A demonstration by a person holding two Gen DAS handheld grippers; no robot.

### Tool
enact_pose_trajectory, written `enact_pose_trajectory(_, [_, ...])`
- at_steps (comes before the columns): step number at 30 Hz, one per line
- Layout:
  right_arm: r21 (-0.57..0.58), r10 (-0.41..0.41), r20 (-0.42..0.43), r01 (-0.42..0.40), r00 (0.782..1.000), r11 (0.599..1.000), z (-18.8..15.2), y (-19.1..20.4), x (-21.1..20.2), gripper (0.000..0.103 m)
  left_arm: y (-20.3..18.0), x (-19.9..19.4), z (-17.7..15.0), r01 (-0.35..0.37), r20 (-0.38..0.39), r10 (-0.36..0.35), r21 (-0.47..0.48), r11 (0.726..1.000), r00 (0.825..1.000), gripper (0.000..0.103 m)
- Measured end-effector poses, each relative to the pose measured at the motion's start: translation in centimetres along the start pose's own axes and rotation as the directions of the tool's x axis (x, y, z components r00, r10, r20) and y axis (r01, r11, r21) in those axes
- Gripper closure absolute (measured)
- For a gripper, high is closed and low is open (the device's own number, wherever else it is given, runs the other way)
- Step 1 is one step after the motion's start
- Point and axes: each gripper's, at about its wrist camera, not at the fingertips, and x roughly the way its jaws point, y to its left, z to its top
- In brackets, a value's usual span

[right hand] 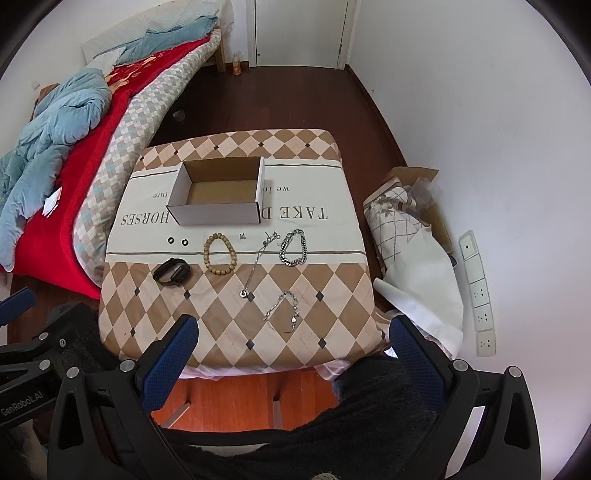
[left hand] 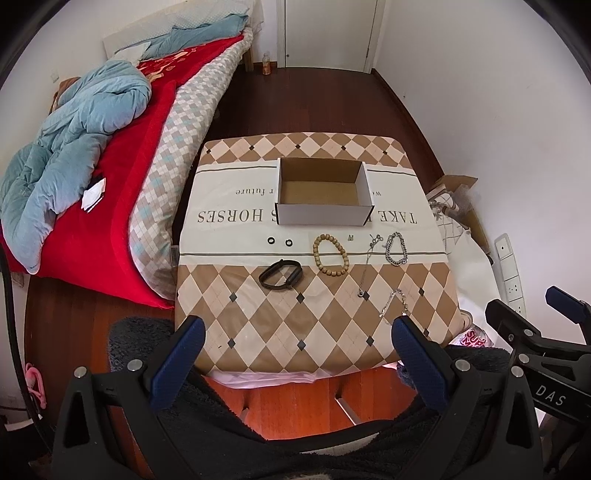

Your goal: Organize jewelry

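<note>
Small bedroom. Walls (right hand: 480, 110): plain white. Floor (left hand: 314, 99): dark reddish-brown wood boards. Far end: white door (left hand: 328, 33) in white frame, shut. Left side: bed (left hand: 177, 122) with argyle-patterned mattress cover, red blanket (left hand: 96, 229), rumpled blue quilt (left hand: 74, 140). Centre: low table under diamond-patterned cloth (right hand: 236, 306) with a printed white band. Right wall: white power strip (right hand: 478, 291), standing upright; open cardboard carton (right hand: 413, 177) and patterned fabric bundle (right hand: 399, 218) beside it. By the bed's far leg: small bottle (right hand: 236, 64). Even daylight.

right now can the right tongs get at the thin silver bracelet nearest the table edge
Probably yes. The right tongs are open and empty, and the thin silver bracelet lies flat on the cloth just ahead of them, apart from the pendant necklace, with nothing over it.
</note>
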Motion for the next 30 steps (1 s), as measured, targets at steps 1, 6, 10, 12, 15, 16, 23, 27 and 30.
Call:
enact_pose_trajectory(1, [0.000,-0.001,0.001,0.001,1.000,1.000,0.0,-0.1,-0.1,0.000,0.0,-0.1,0.0,0.001,0.001,-0.001,-0.001,1.000,1.000,0.000])
enact_pose_trajectory(6, [-0.001,-0.005,0.005,0.005,1.000,1.000,0.0,0.0,-0.4,0.000,0.0,-0.3,0.0,0.003,0.005,-0.003,-0.004,1.000,1.000,0.000])
enact_pose_trajectory(10, [-0.002,-0.005,0.005,0.005,1.000,1.000,0.0,0.0,-0.4,0.000,0.0,-0.6,0.1,0.002,0.006,-0.002,-0.004,1.000,1.000,0.000])
enact_pose_trajectory(12, [-0.001,-0.004,0.005,0.004,1.000,1.000,0.0,0.0,-0.4,0.000,0.1,-0.6,0.1,0.002,0.007,-0.002,-0.005,1.000,1.000,0.000])
enact_pose_trajectory(15, [0.000,-0.002,0.008,0.002,1.000,1.000,0.1,-0.1,-0.8,0.000,0.2,-0.9,0.3,0.004,0.010,-0.004,-0.009,1.000,1.000,0.000])
enact_pose_trajectory(16, [0.000,-0.002,0.008,0.002,1.000,1.000,0.0,-0.1,-0.8,0.000,0.2,-1.0,0.4,0.004,0.010,-0.004,-0.011,1.000,1.000,0.000])
enact_pose_trajectory(23, [-0.001,-0.006,0.010,0.006,1.000,1.000,0.0,0.0,-1.0,0.000,0.3,-1.2,0.5,0.007,0.014,-0.007,-0.010,1.000,1.000,0.000])
enact_pose_trajectory(27, [0.000,-0.007,0.016,0.007,1.000,1.000,0.3,-0.1,-1.7,0.000,0.3,-1.3,0.5,0.007,0.014,-0.007,-0.009,1.000,1.000,0.000])
enact_pose_trajectory(30, [0.000,-0.007,0.017,0.007,1.000,1.000,0.4,-0.3,-1.9,0.000,0.3,-1.4,0.5,0.007,0.016,-0.007,-0.010,1.000,1.000,0.000])
